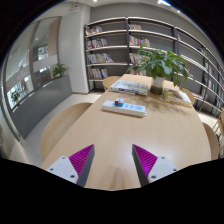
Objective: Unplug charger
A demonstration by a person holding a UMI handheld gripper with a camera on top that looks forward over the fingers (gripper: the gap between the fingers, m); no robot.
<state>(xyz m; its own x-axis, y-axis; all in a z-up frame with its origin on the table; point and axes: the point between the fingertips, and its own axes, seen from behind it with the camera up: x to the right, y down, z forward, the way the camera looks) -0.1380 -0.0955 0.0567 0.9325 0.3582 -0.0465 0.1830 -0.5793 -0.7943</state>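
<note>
A white power strip [124, 107] lies flat on the wooden table [100, 135], well beyond my fingers and slightly to their right. Something small and dark sits on its top, too small to tell whether it is a charger. My gripper [112, 162] is open above the near part of the table, its two magenta pads [82, 157] spread wide with only bare tabletop between them. Nothing is held.
A potted green plant [160, 66] stands behind the strip, with books or papers [130, 87] beside its pot. Bookshelves [120, 50] line the far wall. A window with another plant [57, 71] is at the left, past the table's left edge.
</note>
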